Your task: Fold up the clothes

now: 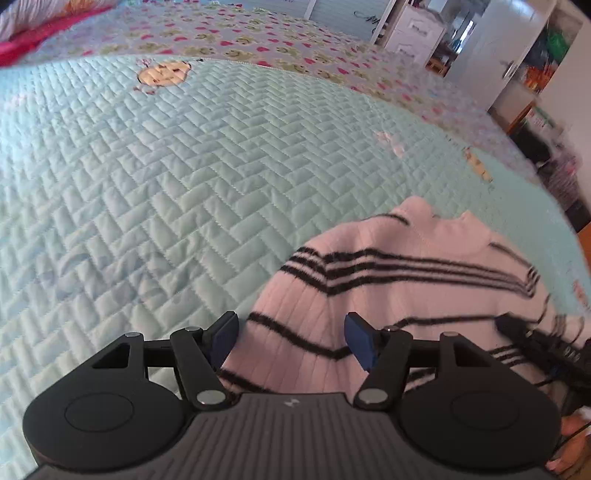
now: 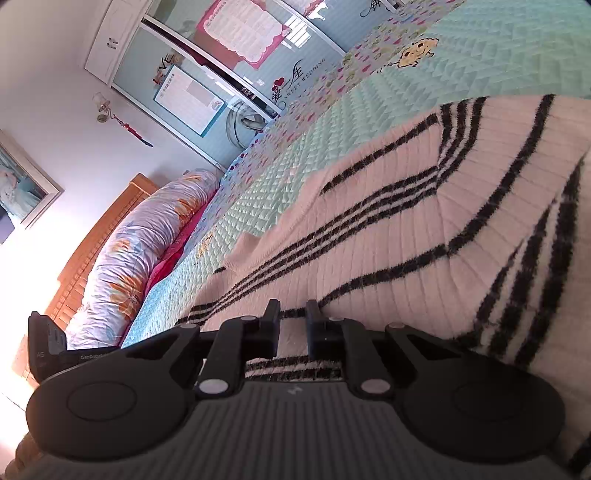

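A white ribbed sweater (image 1: 388, 266) with thin black stripes lies on the quilted mint bedspread (image 1: 166, 177). In the left wrist view my left gripper (image 1: 292, 336) hangs open over the sweater's near edge, its blue pads wide apart with fabric below them. The right gripper's black body (image 1: 535, 343) reaches in from the right over the same sweater. In the right wrist view, tilted sideways, the sweater (image 2: 424, 206) fills the right half. My right gripper (image 2: 293, 320) is nearly closed, with a fold of striped knit pinched between its fingers. Part of the left gripper (image 2: 48, 343) shows at the left edge.
A floral rolled duvet (image 2: 140, 251) and a red cloth lie by the wooden headboard (image 2: 92, 251). A heart-patterned sheet (image 1: 258, 40) borders the bedspread's far side. White drawers (image 1: 413, 29) and a door stand beyond the bed. A wardrobe with posters (image 2: 207, 74) lines the wall.
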Motion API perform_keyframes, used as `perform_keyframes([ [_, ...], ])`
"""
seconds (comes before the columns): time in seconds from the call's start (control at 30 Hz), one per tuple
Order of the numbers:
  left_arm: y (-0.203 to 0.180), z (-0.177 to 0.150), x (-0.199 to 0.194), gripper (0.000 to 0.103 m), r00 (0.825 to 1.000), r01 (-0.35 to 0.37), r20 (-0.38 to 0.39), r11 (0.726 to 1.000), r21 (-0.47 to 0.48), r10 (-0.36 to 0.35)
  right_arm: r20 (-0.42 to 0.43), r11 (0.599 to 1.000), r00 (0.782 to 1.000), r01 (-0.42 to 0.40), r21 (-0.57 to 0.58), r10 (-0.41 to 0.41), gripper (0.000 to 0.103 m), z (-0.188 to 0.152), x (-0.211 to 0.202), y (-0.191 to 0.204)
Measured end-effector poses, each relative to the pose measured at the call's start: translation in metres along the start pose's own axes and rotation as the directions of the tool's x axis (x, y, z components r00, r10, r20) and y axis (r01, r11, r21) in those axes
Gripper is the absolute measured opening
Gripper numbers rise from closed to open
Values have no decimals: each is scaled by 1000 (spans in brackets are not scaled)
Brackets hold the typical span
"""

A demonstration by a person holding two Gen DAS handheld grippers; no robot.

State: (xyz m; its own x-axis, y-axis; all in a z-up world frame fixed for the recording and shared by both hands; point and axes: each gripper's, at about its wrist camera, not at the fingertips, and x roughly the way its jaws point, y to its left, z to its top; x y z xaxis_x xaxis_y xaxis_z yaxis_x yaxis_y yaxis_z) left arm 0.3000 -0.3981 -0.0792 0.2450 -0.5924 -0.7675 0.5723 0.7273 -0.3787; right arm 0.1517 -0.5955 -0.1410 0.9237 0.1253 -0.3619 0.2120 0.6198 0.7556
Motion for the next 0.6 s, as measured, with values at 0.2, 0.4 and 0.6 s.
perform_keyframes([
  [0.2,17,-4,4,34,990,142,29,980,-141,-139,3,1000,1000,-2,2,2,14,-3,-2,-1],
  [0.4,-4,25,-32,1,985,-71,150,992,-102,86,5,1000,1000,2,-3,-2,13,-6,-2,0],
  [0.6,15,25,-12,0,942,-331,43,942,-55,334,6,1000,1000,3,-5,-3,13,-8,-3,0],
])
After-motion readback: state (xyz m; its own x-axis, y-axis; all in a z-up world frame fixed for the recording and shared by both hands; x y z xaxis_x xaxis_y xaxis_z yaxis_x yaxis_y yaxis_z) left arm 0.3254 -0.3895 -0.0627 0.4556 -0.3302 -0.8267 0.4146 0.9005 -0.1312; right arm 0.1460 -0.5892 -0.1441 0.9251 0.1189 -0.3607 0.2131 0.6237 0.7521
